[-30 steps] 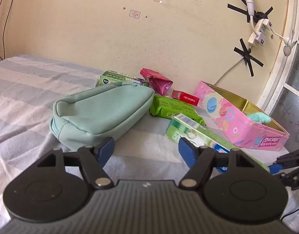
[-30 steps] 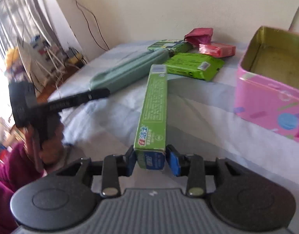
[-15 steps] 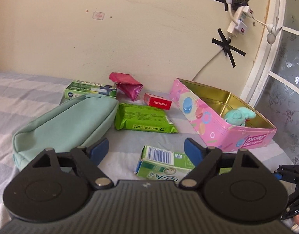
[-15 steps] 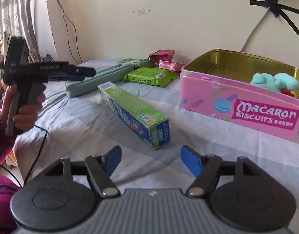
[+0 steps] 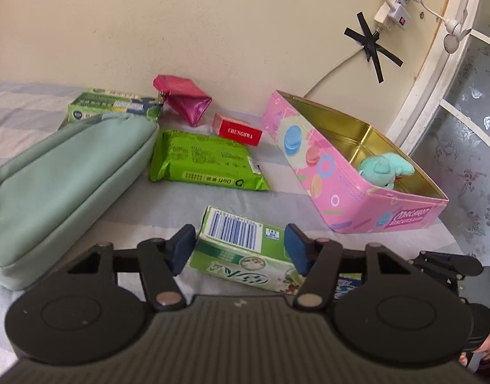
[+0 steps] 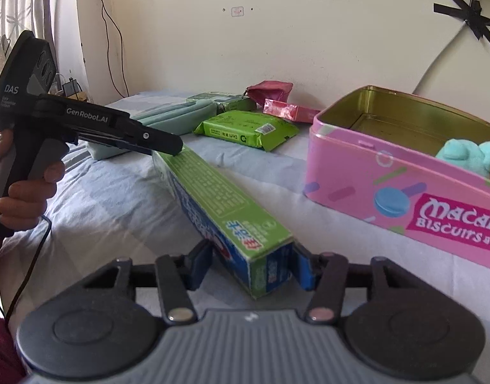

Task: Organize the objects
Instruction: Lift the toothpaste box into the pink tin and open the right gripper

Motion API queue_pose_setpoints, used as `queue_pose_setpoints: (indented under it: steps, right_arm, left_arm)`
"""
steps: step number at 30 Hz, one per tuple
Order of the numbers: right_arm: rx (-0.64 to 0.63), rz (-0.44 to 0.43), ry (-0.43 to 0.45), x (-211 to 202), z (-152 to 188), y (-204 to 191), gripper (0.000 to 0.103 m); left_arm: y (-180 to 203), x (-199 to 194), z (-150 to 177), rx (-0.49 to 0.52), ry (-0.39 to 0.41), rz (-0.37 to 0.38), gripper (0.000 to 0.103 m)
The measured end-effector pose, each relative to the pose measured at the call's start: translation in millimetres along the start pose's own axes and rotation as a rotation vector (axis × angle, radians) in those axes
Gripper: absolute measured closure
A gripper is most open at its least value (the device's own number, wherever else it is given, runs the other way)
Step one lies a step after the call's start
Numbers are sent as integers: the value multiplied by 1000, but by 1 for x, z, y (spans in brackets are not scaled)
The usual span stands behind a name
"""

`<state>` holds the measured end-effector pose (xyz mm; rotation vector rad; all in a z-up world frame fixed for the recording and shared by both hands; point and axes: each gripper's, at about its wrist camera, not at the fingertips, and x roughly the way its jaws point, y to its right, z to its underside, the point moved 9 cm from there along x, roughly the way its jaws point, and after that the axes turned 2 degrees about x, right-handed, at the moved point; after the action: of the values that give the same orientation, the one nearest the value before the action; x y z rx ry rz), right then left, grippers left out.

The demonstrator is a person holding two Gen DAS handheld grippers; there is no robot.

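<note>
A long green toothpaste box (image 5: 241, 249) (image 6: 219, 204) lies on the striped bed. My left gripper (image 5: 238, 249) is open, its blue pads either side of the box's barcode end. My right gripper (image 6: 251, 265) is open around the box's other end, pads close to its sides. The left gripper (image 6: 168, 142) also shows from the side in the right wrist view. An open pink Macaron Biscuits tin (image 5: 318, 172) (image 6: 373, 172) stands to the right with a teal plush toy (image 5: 385, 169) (image 6: 469, 156) inside.
A mint pouch (image 5: 62, 179), a green wipes pack (image 5: 206, 160), a red Chunghwa box (image 5: 238, 128), a magenta purse (image 5: 184, 99) and a green carton (image 5: 110, 105) lie near the wall. A cable and power strip (image 5: 395, 12) hang on the wall.
The right gripper let go of the toothpaste box, which now lies on the bed, then closed in around its end. The left gripper moved in over the box's barcode end.
</note>
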<state>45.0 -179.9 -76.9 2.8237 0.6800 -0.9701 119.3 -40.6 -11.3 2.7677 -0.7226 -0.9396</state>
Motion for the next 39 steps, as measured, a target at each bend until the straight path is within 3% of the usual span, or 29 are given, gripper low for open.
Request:
queue_pose_setpoints:
  steps: [5, 8, 13, 17, 22, 26, 30, 39]
  right_arm:
    - [-20, 64, 152, -38, -27, 19, 52]
    - [-44, 145, 216, -57, -43, 44, 51]
    - [-61, 264, 231, -66, -55, 95, 51]
    - [-20, 287, 186, -62, -50, 137, 51]
    - [17, 320, 134, -47, -42, 176, 49]
    - [28, 427, 188, -48, -46, 195, 43]
    - [122, 390, 243, -53, -42, 198, 42]
    - [322, 355, 358, -86, -25, 191, 40]
  left_arm:
    - [37, -17, -43, 80, 108, 51, 40]
    - [68, -8, -68, 124, 151, 85, 40]
    - [115, 31, -96, 157, 157, 130, 39]
    - [140, 70, -101, 154, 103, 149, 39]
    - [154, 118, -92, 187, 23, 97, 40]
    - [152, 136, -88, 198, -7, 31, 38]
    - [151, 131, -84, 209, -10, 4, 33]
    - [166, 93, -73, 290, 47, -61, 33]
